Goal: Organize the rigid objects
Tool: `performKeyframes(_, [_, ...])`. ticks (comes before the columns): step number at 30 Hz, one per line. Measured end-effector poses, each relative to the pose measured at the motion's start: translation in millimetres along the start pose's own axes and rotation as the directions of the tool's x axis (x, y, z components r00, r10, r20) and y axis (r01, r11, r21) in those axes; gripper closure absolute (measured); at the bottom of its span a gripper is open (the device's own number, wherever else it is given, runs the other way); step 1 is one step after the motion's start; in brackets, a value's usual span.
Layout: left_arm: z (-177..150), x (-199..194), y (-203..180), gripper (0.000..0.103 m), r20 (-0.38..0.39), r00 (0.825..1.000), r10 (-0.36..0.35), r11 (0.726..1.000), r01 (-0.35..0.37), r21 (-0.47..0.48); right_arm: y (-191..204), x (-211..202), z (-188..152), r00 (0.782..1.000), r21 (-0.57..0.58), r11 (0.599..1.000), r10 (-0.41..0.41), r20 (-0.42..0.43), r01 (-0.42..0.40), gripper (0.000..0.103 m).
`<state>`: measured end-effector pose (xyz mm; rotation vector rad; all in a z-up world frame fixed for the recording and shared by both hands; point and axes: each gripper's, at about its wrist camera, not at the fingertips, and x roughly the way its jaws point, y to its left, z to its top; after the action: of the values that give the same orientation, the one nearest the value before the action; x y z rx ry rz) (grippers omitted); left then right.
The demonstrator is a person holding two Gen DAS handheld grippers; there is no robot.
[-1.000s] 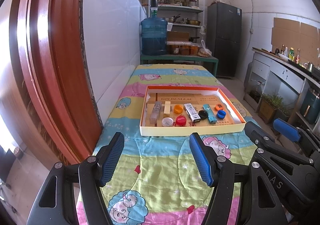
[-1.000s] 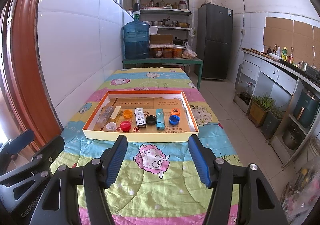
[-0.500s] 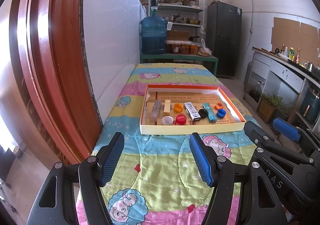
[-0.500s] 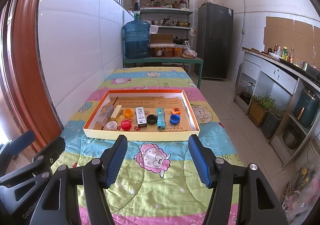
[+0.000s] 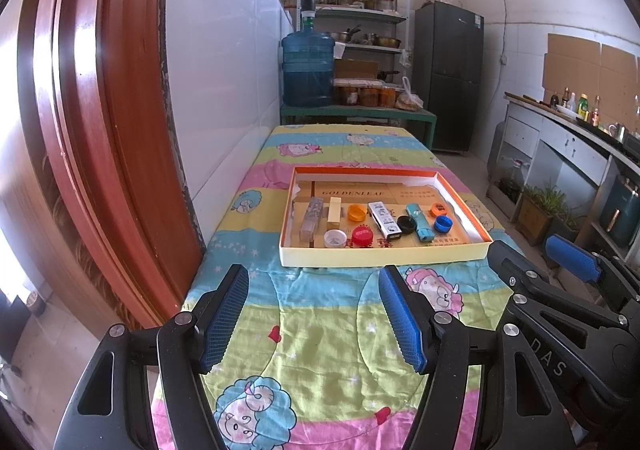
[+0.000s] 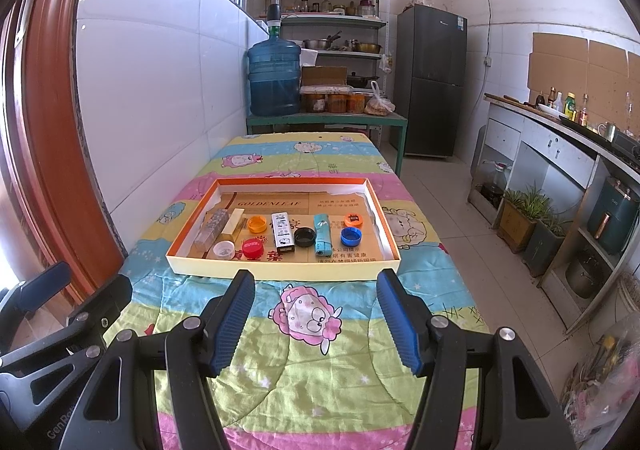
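Here the left gripper (image 5: 312, 314) and right gripper (image 6: 316, 318) both hang wide and empty over the quilted tabletop's (image 6: 280, 366) near edge. Beyond them the shallow tray (image 6: 280, 268) holds, along its near side, a clear case (image 6: 209, 228), bottle caps (image 6: 252, 248) and a teal lighter (image 6: 322, 236).

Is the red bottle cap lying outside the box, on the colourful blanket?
No, the red bottle cap lies inside the shallow box, near its front wall, next to a white cap.
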<state>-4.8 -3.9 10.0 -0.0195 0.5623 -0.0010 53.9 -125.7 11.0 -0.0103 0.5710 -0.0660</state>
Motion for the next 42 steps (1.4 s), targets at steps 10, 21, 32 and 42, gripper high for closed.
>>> performKeyframes(10, [-1.5, 0.2, 0.5, 0.034, -0.002, 1.0, -0.002, 1.0, 0.002, 0.0, -0.1, -0.1, 0.4, 1.0, 0.0, 1.0, 0.0, -0.001, 0.0, 0.04])
performKeyframes(21, [-2.5, -0.3, 0.4, 0.034, -0.002, 1.0, -0.002, 1.0, 0.002, 0.0, 0.2, -0.3, 0.6, 1.0, -0.001, 1.0, -0.001, 0.0, 0.001, 0.04])
performKeyframes(32, [-0.6, 0.0, 0.3, 0.034, -0.003, 1.0, 0.0, 1.0, 0.0, 0.0, 1.4, 0.4, -0.3, 1.0, -0.001, 1.0, 0.0, -0.001, 0.0, 0.04])
performKeyframes(42, [-3.7, 1.2, 1.8, 0.034, -0.008, 1.0, 0.001, 1.0, -0.001, -0.005, 1.7, 0.5, -0.6, 1.0, -0.001, 1.0, 0.001, -0.002, -0.001, 0.04])
